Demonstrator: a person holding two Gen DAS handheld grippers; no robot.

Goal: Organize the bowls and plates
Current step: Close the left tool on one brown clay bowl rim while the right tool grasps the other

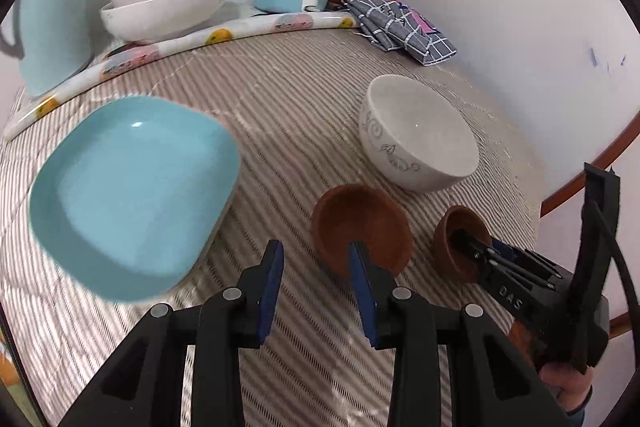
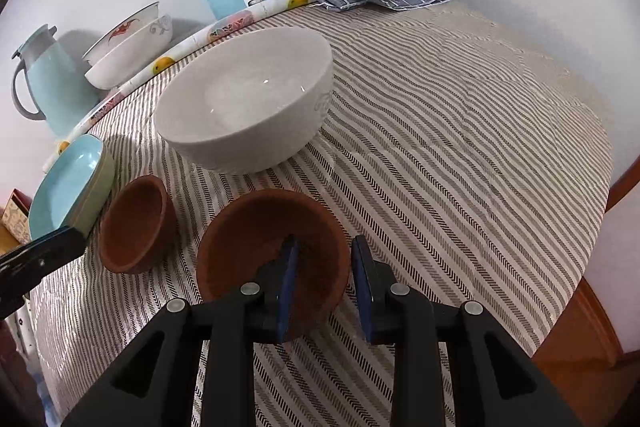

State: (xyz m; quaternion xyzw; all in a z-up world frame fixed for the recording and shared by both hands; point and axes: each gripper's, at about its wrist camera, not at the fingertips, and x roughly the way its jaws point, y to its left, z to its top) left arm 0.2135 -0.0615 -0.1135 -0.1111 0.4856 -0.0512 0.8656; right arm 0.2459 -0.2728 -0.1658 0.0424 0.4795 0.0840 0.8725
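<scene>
Terracotta-brown small round clay bowl (image 2: 272,259) sits on the striped tabletop (image 2: 460,147), its near rim between the right gripper (image 2: 326,287) jaws, which look clamped on it. Matching second brown bowl (image 2: 134,227) lies at 9 o'clock, nearer the left gripper (image 1: 316,291), part-open, empty.

"DAS" on the right gripper (image 1: 466,247) (white lettering)

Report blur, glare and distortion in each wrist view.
Left wrist view: the blue plate is smeared at its edges by motion blur, with a small glare spot; fisheye bends the table edge. Right wrist view: sharp throughout, a small highlight inside the white bowl, stripes of the tablecloth curve outward.
</scene>
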